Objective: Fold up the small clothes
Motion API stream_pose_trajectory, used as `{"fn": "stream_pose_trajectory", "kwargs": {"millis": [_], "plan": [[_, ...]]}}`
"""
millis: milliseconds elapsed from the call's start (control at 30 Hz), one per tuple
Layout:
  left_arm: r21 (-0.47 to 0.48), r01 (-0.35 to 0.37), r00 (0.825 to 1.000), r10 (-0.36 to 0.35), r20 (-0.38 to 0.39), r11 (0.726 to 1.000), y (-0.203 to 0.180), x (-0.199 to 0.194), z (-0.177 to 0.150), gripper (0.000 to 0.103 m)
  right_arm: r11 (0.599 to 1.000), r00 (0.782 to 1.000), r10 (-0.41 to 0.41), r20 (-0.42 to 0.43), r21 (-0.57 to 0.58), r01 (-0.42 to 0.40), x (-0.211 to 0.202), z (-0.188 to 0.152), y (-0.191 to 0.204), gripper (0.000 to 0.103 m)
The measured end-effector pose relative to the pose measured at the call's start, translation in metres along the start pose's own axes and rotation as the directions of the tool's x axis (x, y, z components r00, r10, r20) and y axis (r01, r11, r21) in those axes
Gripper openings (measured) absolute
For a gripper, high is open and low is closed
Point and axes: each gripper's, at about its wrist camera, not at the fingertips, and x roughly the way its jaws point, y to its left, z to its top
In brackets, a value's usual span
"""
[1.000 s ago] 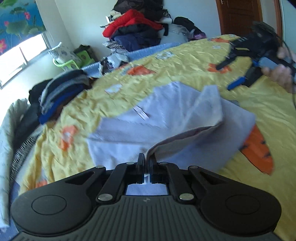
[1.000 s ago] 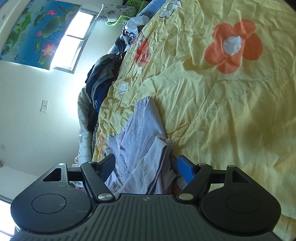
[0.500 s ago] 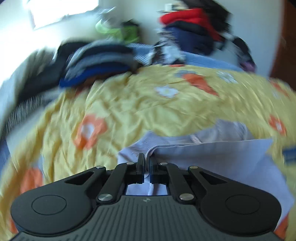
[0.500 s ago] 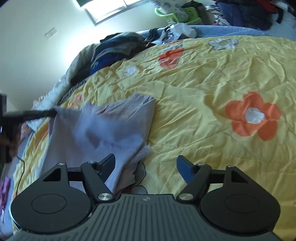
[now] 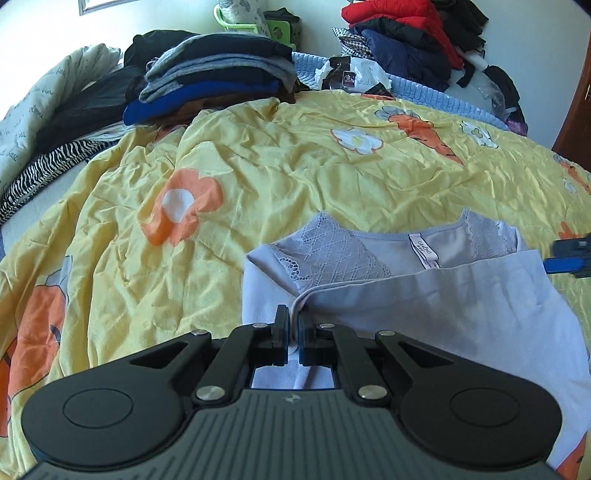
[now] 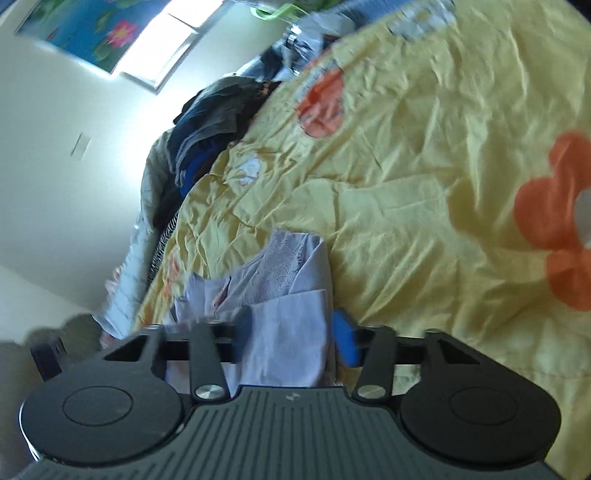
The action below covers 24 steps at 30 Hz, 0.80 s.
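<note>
Yellow flowered bedding fills the left wrist view, with folded dark clothes stacked far ahead and a red-and-navy heap ahead to the right. The left tongs are pinched tight on the hem of the lavender lace-trimmed top. A second ago that flap hung lifted; now it has been carried across and lies over the body, its edge just short of the neckline, so the first fold looks nearly laid. The neck label ahead and to the right appears to read "GRACING", though the print is small. The right tongs' blue tip shows at the far right.

Right wrist view, blurred: the right tongs stand wide apart, straddling the top's near edge without holding it, having swung back toward it.
</note>
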Motion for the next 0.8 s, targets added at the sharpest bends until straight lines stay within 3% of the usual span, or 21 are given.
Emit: {"fn": "stream_pose_trajectory", "kwargs": {"millis": [133,200,333,433,633,800], "plan": [[0.003,0.006,1.000,-0.006,0.000,1.000,0.002,0.000,-0.001,0.005,1.000,1.000,-0.015,-0.017,0.022,0.015,0.011,0.002,-0.003,0.033],[-0.001,0.009,1.000,-0.009,-0.003,1.000,0.004,0.002,-0.001,0.005,1.000,1.000,-0.006,-0.023,0.010,0.006,0.011,0.001,0.000,0.019],[-0.012,0.013,1.000,-0.013,-0.005,1.000,0.005,0.006,-0.002,0.005,1.000,1.000,-0.016,-0.006,-0.018,0.016,0.008,0.001,0.005,0.017],[-0.019,0.012,1.000,-0.012,-0.006,1.000,0.004,0.007,-0.003,0.005,0.997,0.998,-0.069,0.009,-0.037,0.070,0.009,0.003,0.008,0.018],[-0.018,0.014,1.000,-0.014,-0.004,1.000,0.004,0.005,-0.003,0.005,0.999,1.000,0.003,-0.020,-0.047,-0.004,0.011,0.003,0.014,0.018],[-0.022,0.009,1.000,-0.010,-0.008,1.000,0.002,0.005,-0.005,0.005,0.999,0.999,-0.018,-0.035,-0.031,0.017,0.023,0.004,0.012,0.017]]}}
